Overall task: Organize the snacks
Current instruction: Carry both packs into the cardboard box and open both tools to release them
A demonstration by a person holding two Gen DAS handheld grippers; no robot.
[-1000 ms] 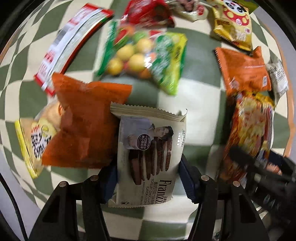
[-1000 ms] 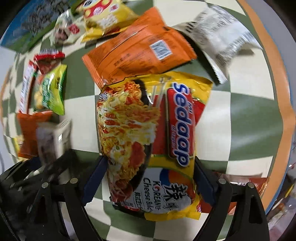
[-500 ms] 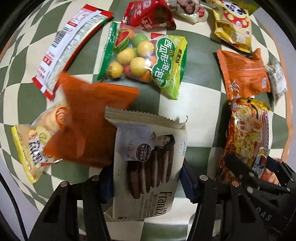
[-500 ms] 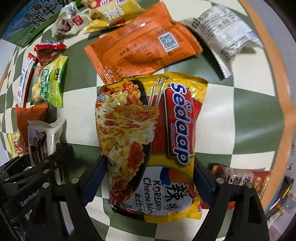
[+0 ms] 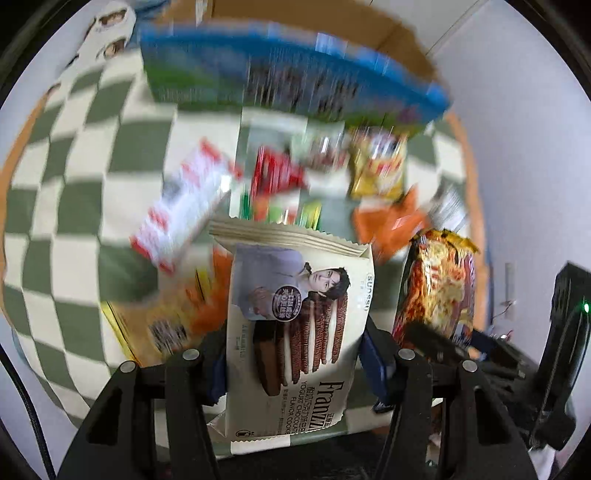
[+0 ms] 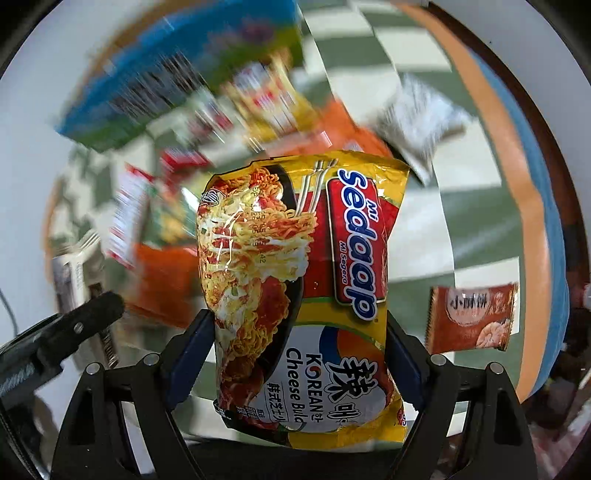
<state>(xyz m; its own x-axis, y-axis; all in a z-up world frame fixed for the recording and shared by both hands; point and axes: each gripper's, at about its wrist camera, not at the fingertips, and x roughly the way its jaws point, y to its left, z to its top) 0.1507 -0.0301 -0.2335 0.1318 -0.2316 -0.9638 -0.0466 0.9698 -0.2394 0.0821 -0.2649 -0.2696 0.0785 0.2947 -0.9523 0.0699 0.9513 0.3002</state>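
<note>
My left gripper (image 5: 295,354) is shut on a beige Franzzi cookie pack (image 5: 295,325) and holds it lifted above the checked cloth (image 5: 74,206). My right gripper (image 6: 299,343) is shut on a yellow Sedaap noodle pack (image 6: 306,280), also lifted. The noodle pack also shows at the right of the left wrist view (image 5: 436,288). Other snack packs lie blurred on the cloth beyond: a red-and-white pack (image 5: 181,214), a yellow bag (image 5: 380,166), an orange pack (image 5: 391,225).
A blue-and-green box (image 5: 280,77) stands at the far side of the cloth, with a cardboard box (image 5: 295,14) behind it. A small orange-brown packet (image 6: 472,317) lies near the cloth's right edge. A black device (image 5: 569,332) sits at the right.
Both grippers have lifted and tilted up with their packs, off the cloth. The far box and the wall have come into view, and the background is now motion-blurred.
</note>
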